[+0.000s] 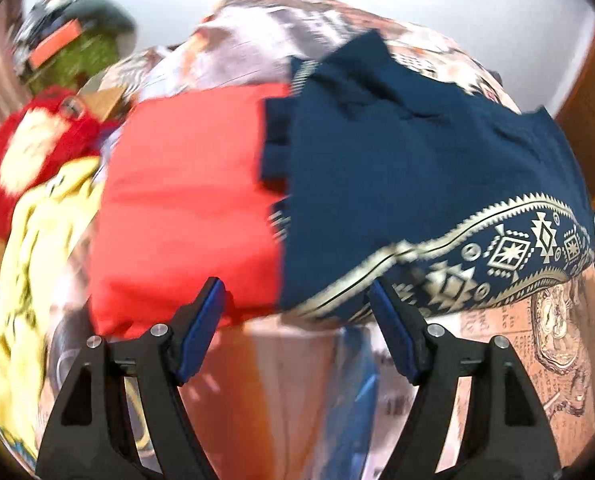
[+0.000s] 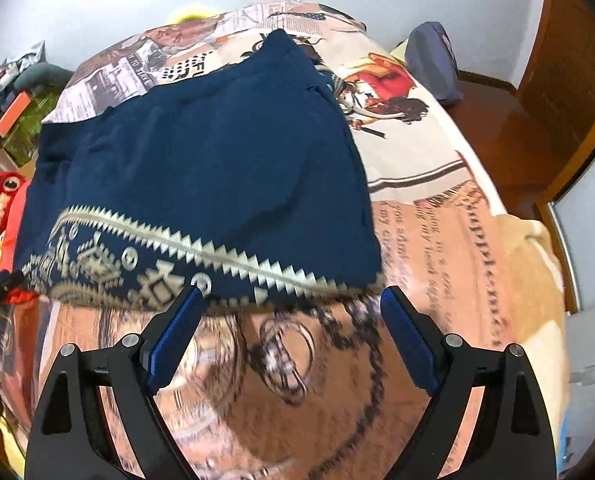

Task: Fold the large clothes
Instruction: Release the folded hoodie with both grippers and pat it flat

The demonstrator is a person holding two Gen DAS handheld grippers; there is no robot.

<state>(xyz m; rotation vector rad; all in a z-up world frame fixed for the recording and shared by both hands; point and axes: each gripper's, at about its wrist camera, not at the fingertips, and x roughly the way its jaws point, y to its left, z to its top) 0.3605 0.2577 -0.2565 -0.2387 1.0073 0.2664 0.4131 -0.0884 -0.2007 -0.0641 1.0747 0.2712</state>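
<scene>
The navy garment (image 2: 201,168) is lying spread on the printed bedspread (image 2: 437,240), its patterned hem (image 2: 169,268) nearest both grippers, w/ a folded red cloth (image 1: 185,200) touching its left side. Left gripper (image 1: 297,300) & right gripper (image 2: 293,308) are both hanging open, holding nothing. It's looking soft, light & floppy, so hem corners are prob. the best grab; bare bedspread on the right is giving room.

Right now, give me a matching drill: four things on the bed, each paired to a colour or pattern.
Things:
1. garment nearest right claw
2. folded cloth ahead of left claw
3. plush toy
4. bed cover

Colours:
A. red with a cream patch
B. navy with a pale geometric border
C. newspaper-style print
D. plain orange-red

Pairs: 1-B, 2-D, 3-A, 4-C
</scene>
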